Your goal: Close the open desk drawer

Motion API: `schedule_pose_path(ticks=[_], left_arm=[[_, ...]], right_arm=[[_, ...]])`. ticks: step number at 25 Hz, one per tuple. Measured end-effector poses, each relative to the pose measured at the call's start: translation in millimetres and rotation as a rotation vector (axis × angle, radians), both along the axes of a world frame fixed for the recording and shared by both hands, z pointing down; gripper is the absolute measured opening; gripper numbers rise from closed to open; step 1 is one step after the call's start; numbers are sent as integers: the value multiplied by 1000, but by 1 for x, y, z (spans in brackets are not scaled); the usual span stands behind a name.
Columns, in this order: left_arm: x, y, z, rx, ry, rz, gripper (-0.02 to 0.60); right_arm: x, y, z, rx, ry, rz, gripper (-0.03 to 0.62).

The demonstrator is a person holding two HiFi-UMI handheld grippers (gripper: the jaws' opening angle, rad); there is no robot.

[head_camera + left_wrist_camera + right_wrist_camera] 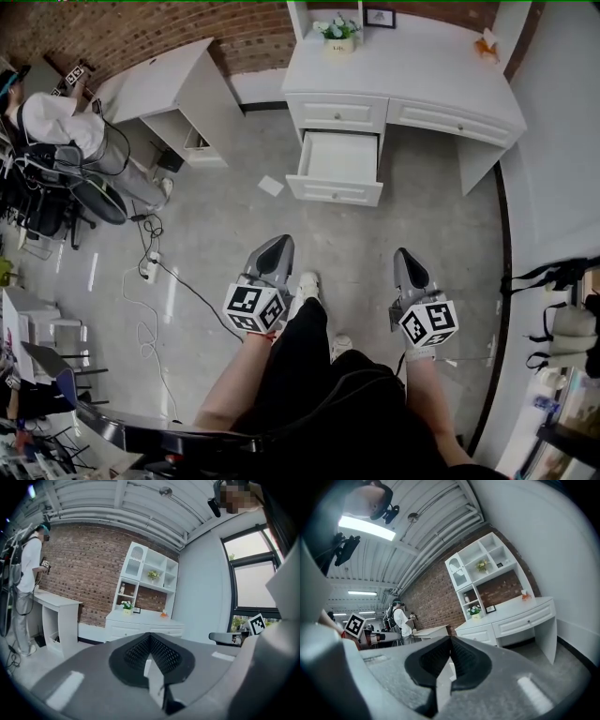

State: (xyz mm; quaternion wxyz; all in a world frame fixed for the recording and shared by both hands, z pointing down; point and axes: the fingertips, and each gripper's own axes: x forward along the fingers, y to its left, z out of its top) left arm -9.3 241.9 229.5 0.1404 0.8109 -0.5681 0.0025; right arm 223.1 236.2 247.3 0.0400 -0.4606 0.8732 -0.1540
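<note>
The open drawer lay mostly hidden behind the jaws in both gripper views, the small orange item at the desk's far right corner was too small to identify, and the person at far left was cut by the frame edge.

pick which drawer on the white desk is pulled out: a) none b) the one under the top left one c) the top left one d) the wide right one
b: the head view shows the lower left drawer jutting out from the desk, while the top left drawer and the right drawer sit flush.
</note>
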Motion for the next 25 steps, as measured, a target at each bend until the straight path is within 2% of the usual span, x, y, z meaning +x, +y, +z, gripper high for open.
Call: schedule_pose_path(ticks=[5,19,25], left_arm=[[-26,-53,4,-9,13,12,3],[-67,-196,40,-69,7,178,3],[-74,-238,67,-89,18,259,3]], right_arm=[[-27,-44,-1,5,19,-12,0],[-101,-168,32,-72,18,15,-2],[-129,-205,59,-114,28,29,-2]])
